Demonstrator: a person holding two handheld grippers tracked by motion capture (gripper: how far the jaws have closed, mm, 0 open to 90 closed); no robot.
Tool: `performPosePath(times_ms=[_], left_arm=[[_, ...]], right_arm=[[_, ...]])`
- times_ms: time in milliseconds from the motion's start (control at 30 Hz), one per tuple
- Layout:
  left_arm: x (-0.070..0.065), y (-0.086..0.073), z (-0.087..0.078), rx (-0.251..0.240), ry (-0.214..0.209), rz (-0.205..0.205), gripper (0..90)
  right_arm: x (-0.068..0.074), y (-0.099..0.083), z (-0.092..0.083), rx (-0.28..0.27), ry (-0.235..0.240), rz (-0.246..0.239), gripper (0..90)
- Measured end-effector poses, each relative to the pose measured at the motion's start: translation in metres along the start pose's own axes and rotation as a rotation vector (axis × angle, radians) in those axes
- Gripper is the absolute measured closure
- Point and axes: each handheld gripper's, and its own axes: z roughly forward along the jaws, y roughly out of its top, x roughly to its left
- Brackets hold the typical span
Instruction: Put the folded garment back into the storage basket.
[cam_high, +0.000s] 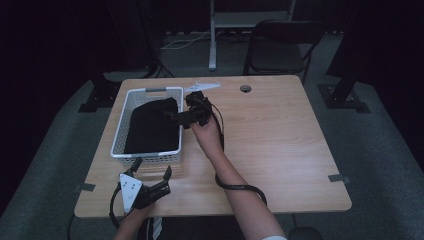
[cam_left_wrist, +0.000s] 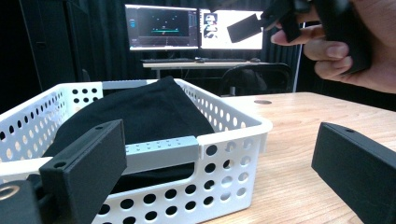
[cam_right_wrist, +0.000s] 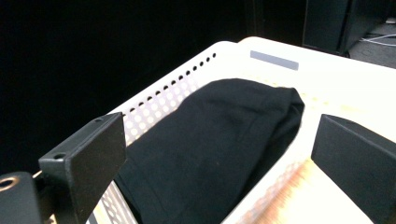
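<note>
While my right tool (cam_high: 176, 116) hangs over the right rim of the white basket (cam_high: 120, 122), its jaws stand apart with nothing between them, pointing in toward the black cloth (cam_high: 151, 125). In the right gripper view that cloth (cam_right_wrist: 212, 149) lies folded in the basket (cam_right_wrist: 163, 93), filling most of it and rising toward the far end, where a grey handle strip (cam_right_wrist: 274, 60) marks the short wall. My right hand (cam_high: 206, 132) sits just outside the basket's right edge, above the bare wood.

My left tool (cam_high: 150, 186) is low at the near edge of the worktop (cam_high: 280, 150), just in front of the basket's near short wall, jaws also wide apart and empty. In the left gripper view that near wall (cam_left_wrist: 224, 154) and its grey handle (cam_left_wrist: 161, 149) stand close ahead, the cloth (cam_left_wrist: 149, 112) mounded above the rim.

To the right of the basket the worktop is open wood out to its right and far edges, with a round cable hole (cam_high: 245, 88) near the far edge. A white bracket-like piece (cam_high: 202, 86) lies beyond the basket's far right corner. A folding chair (cam_high: 280, 47) stands past the worktop.
</note>
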Motion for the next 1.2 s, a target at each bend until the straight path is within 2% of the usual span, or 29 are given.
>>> performPosePath(times_ms=[200,500,567,667,867,933,1000,1100,1200], left_arm=[[0.0,0.0,0.0,0.001,0.0,0.001,4.4],[0.0,0.0,0.0,0.0,0.001,0.001,4.4],[0.0,0.0,0.0,0.0,0.0,0.002,4.4],[0.0,0.0,0.0,0.0,0.0,0.001,4.4],[0.0,0.0,0.0,-0.001,0.001,0.002,4.4],[0.0,0.0,0.0,-0.001,0.0,0.001,4.4],[0.0,0.0,0.0,-0.001,0.0,0.001,4.4],[0.0,0.0,0.0,-0.001,0.001,0.001,4.4],[0.0,0.0,0.0,-0.002,0.002,0.0,4.4]], right_arm=[[-0.006,-0.004,-0.012,0.015,-0.036,0.02,3.4],[-0.012,-0.006,-0.037,-0.002,-0.056,0.003,3.4],[-0.013,-0.007,-0.043,-0.002,-0.085,-0.009,3.4],[-0.015,-0.01,-0.051,-0.009,-0.095,-0.01,3.4],[-0.016,-0.019,-0.068,-0.03,-0.111,-0.018,3.4],[-0.017,-0.022,-0.074,-0.026,-0.128,-0.02,3.5],[-0.019,-0.024,-0.08,-0.023,-0.125,-0.01,3.5],[-0.02,-0.027,-0.091,-0.042,-0.137,-0.012,3.6],[-0.022,-0.032,-0.099,-0.034,-0.158,-0.019,3.6]])
